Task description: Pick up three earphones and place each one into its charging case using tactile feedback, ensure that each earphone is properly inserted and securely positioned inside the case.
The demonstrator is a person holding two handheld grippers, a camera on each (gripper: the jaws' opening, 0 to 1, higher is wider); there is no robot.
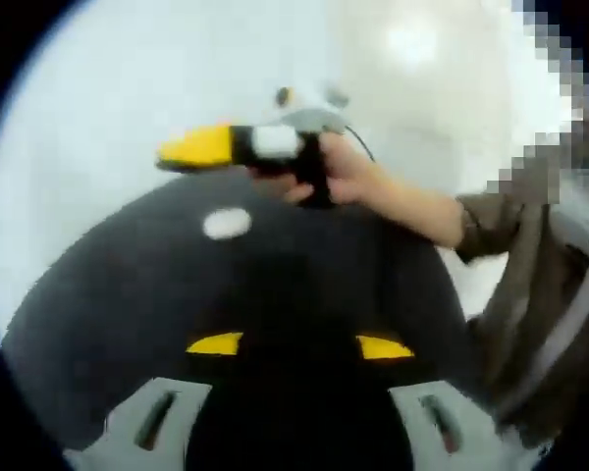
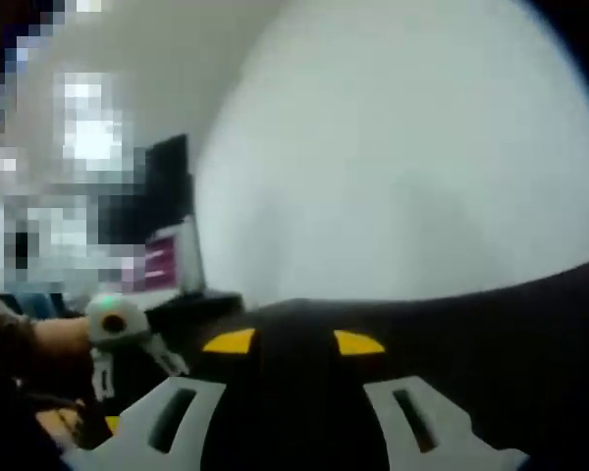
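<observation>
Both views soft, motion-blurred throughout; no crisp edges anywhere. Left gripper view: bright, washed-out pale background, diffuse glare patch upper centre-right; dark round mat (image 1: 275, 285) underexposed, detail lost. Small white oval object (image 1: 226, 224) on it smeared, unidentifiable. Right gripper view: pale grey wall evenly lit, glowing highlight upper left, dim lower half. Fisheye bending strong toward edges.

White blob (image 1: 226, 223) on dark mat (image 1: 108, 304): too blurred to identify.

White oval object (image 1: 226, 224): one, far on the black mat (image 1: 98, 314). Black mat: one. Tools: two, left tool (image 1: 299, 345), right tool (image 1: 231, 147). Person's hand (image 1: 344, 172): one.
</observation>
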